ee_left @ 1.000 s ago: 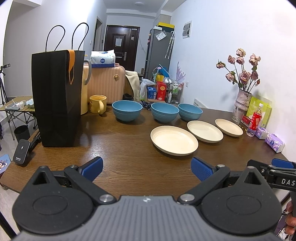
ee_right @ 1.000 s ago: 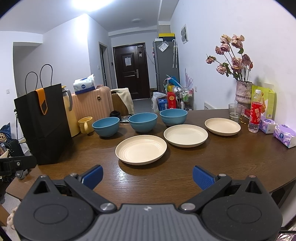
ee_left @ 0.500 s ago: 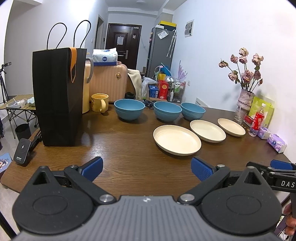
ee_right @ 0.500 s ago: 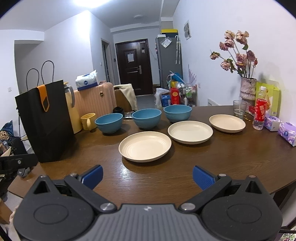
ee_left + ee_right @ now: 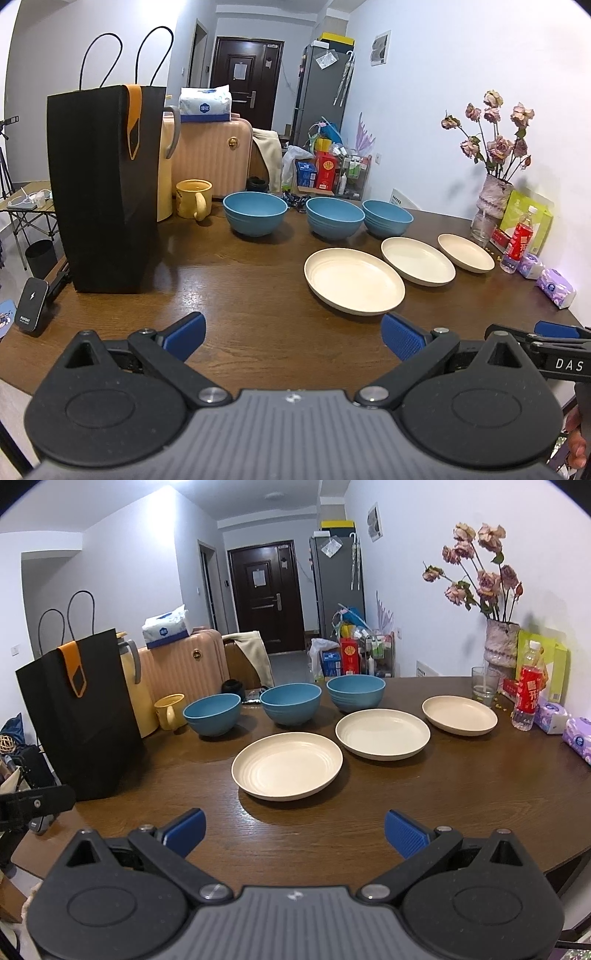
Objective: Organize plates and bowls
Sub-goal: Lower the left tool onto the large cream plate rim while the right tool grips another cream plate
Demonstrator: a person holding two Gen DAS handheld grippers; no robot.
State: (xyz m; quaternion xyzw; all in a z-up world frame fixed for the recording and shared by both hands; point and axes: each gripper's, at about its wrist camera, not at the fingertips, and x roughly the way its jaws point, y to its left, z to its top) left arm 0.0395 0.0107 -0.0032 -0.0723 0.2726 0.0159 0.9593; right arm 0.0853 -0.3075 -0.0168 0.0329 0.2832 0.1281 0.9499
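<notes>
Three blue bowls stand in a row on the brown table: left bowl, middle bowl, right bowl. In front of them lie three cream plates: near plate, middle plate, far plate. My left gripper is open over the table's near edge, holding nothing. My right gripper is open too, just short of the near plate. The right gripper's side also shows at the left wrist view's right edge.
A tall black paper bag stands at the left, with a yellow mug and a cream jug behind it. At the right are a vase of dried flowers, a glass, a red-labelled bottle and tissue packs.
Both grippers have moved slightly forward toward the table and tilted a little; the dishes look nearer. Nothing on the table has moved and both grippers stayed open.
</notes>
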